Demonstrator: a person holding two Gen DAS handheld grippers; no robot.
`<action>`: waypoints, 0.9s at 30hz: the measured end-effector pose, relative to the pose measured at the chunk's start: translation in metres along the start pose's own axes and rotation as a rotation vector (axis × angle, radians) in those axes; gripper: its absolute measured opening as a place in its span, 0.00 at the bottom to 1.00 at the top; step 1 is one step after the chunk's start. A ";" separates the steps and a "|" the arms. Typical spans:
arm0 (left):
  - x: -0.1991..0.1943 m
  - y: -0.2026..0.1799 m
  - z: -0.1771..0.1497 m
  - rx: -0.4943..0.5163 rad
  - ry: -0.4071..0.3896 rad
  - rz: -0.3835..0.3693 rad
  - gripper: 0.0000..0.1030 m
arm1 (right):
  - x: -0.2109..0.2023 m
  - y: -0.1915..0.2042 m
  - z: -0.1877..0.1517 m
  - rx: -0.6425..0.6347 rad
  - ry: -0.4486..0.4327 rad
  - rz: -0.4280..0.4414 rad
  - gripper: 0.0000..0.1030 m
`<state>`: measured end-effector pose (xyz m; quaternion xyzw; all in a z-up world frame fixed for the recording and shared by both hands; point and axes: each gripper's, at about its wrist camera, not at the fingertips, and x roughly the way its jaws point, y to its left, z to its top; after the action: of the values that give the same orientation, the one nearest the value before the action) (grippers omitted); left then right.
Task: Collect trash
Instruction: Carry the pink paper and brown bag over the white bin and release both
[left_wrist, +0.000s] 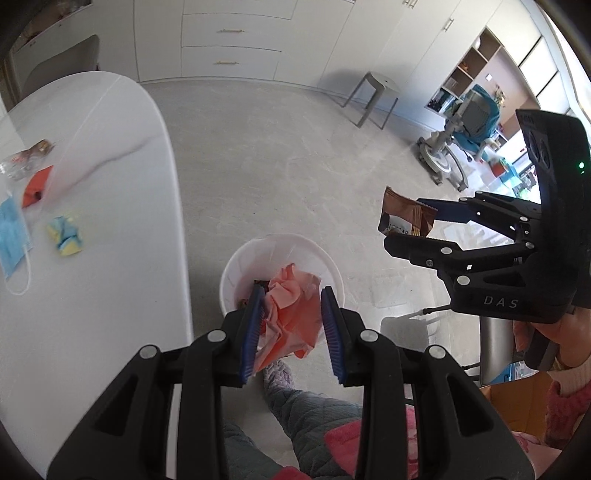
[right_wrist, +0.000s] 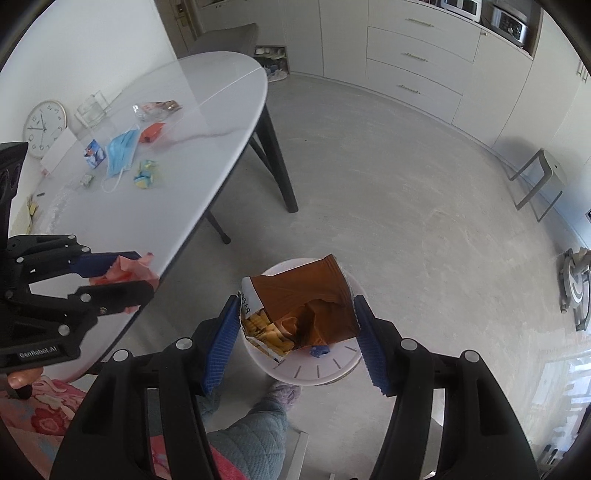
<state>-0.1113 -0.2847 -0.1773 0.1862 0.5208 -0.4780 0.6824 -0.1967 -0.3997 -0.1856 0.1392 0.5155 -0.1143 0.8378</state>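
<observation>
Left wrist view: left gripper (left_wrist: 293, 325) pinches crumpled salmon-pink paper (left_wrist: 291, 314) over the white bin (left_wrist: 336, 273); right gripper (right_wrist: 301, 334) clamps a torn brown snack bag (right_wrist: 306, 295) (yellow print inside).

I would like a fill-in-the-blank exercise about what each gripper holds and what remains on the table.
1. The left gripper holds crumpled ____ paper.
2. The right gripper holds a ____ snack bag.
3. Both hang above the white ____ on the floor.
4. A blue ____ lies on the table.

Missing words: pink; brown; bin; mask
</observation>
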 end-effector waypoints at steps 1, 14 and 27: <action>0.003 -0.003 0.001 0.004 0.003 0.001 0.30 | 0.000 -0.004 0.000 0.000 -0.001 0.002 0.61; 0.007 -0.039 0.020 0.057 -0.062 0.069 0.76 | 0.005 -0.042 -0.007 0.010 0.010 0.026 0.61; -0.059 0.012 0.017 -0.192 -0.154 0.203 0.87 | 0.035 -0.024 -0.006 -0.061 0.077 0.054 0.93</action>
<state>-0.0919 -0.2644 -0.1218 0.1348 0.4886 -0.3674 0.7798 -0.1944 -0.4216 -0.2222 0.1315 0.5465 -0.0706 0.8241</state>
